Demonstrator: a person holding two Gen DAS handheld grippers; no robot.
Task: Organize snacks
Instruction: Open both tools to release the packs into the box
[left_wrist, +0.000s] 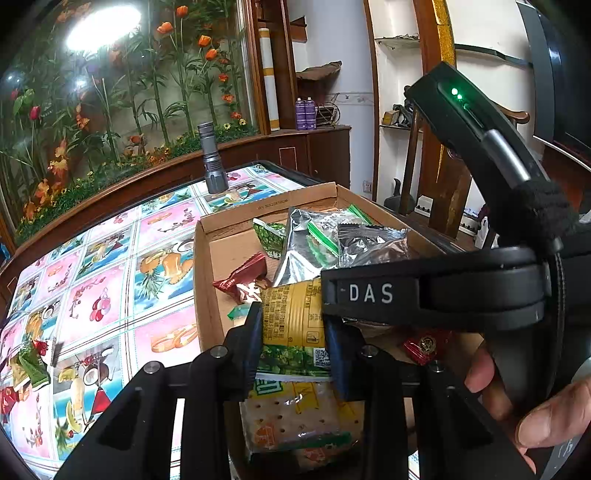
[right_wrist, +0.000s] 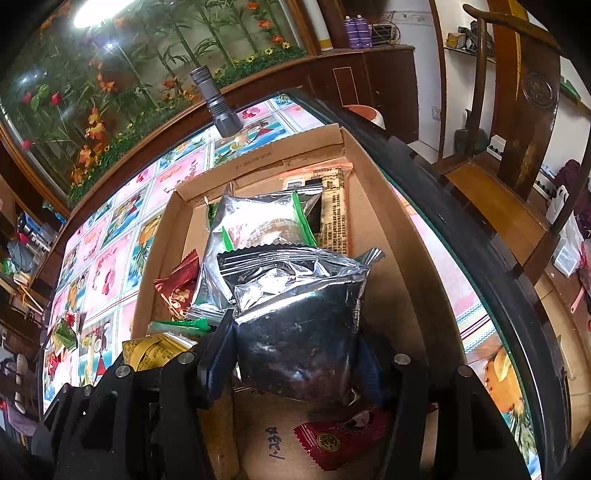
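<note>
Left gripper (left_wrist: 293, 332) clamped on a yellow-and-green printed snack packet (left_wrist: 293, 317) above the shallow brown cardboard box (right_wrist: 399, 236). Right gripper (right_wrist: 295, 354) pinching a dark, shiny foil pouch (right_wrist: 299, 325) over the same box, seemingly lifted clear.

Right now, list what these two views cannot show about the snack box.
- Left wrist view: the cardboard box's near right side is hidden behind the right claw.
- Left wrist view: the cracker pack is half covered by the left claw.
- Right wrist view: the dark foil packet has no legible label.
</note>
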